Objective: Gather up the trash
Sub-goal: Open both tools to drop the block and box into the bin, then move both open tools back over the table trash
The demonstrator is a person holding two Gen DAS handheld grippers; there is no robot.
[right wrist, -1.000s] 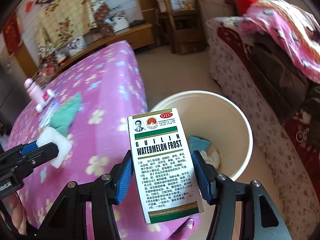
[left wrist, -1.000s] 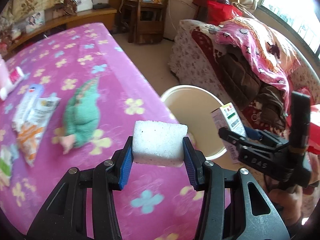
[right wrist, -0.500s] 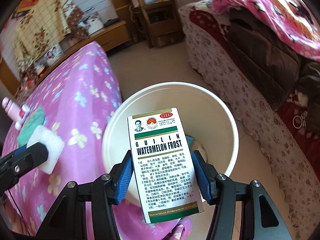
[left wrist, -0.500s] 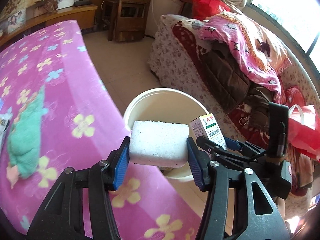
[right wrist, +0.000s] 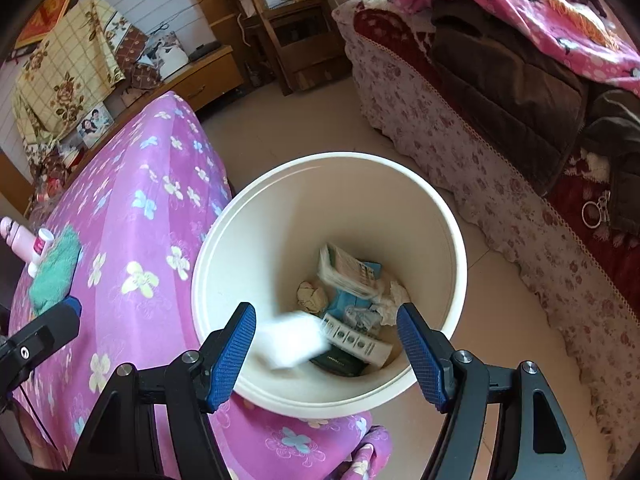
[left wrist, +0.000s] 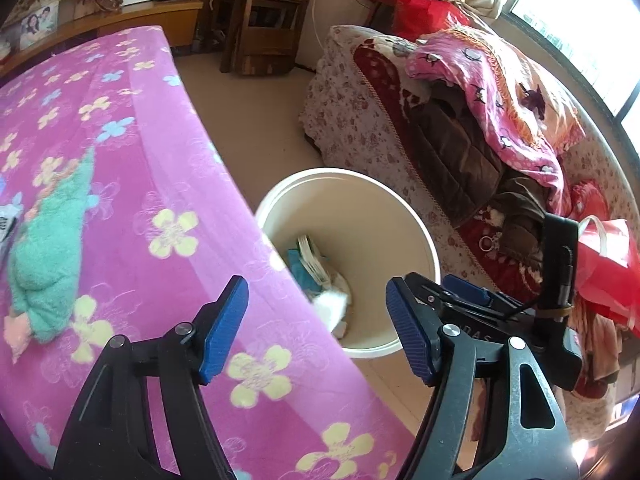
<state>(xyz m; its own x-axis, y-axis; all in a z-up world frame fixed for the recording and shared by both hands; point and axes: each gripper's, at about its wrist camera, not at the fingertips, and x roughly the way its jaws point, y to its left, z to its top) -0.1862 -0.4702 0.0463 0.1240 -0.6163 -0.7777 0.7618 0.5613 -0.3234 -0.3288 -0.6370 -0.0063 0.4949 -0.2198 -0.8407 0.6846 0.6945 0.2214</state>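
A cream bucket [right wrist: 452, 216] stands on the floor beside the pink flowered table [right wrist: 132, 240]; it also shows in the left wrist view [left wrist: 416, 232]. My right gripper [right wrist: 326, 350] is open and empty above the bucket. The white foam block [right wrist: 290, 338] is blurred in mid-fall inside it; it shows in the left wrist view [left wrist: 332, 306] too. The medicine box [right wrist: 346, 270] lies among crumpled paper and cartons at the bottom. My left gripper [left wrist: 316, 334] is open and empty over the table's edge by the bucket.
A green fluffy cloth [left wrist: 48, 236] lies on the table, also in the right wrist view [right wrist: 54, 272], with a pink bottle [right wrist: 22, 242] beyond. A sofa with blankets [left wrist: 460, 128] stands right of the bucket. A red bag [left wrist: 608, 264] sits at right.
Both grippers have opened. The foam block left the left gripper and the medicine box left the right gripper; both dropped into the bucket.
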